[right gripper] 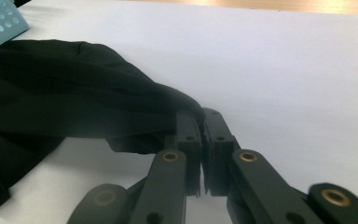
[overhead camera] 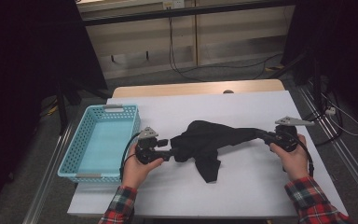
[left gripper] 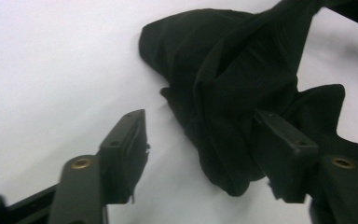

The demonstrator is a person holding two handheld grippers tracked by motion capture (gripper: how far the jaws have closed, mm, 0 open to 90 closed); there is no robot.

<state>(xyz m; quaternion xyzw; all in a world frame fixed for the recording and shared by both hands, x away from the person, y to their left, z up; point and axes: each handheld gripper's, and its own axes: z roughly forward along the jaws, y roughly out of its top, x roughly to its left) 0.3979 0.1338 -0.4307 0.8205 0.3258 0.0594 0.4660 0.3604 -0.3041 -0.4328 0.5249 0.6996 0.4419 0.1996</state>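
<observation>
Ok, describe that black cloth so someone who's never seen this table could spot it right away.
Start at the white table top, with the light blue basket at its left edge. Right of the basket, mid-table, lies the black cloth, crumpled. It is the only dark, soft thing there, stretched toward the right claw, which pinches one end.

A black cloth [overhead camera: 209, 142] lies on the white table cover [overhead camera: 242, 186]. Toward the table's left edge sits a light blue basket [overhead camera: 74, 158] with perforated walls. Both grippers, left [overhead camera: 170, 153] and right [overhead camera: 260, 134], are black with grey top plates. The person's sleeves [overhead camera: 314, 200] are red, white and dark plaid.
</observation>
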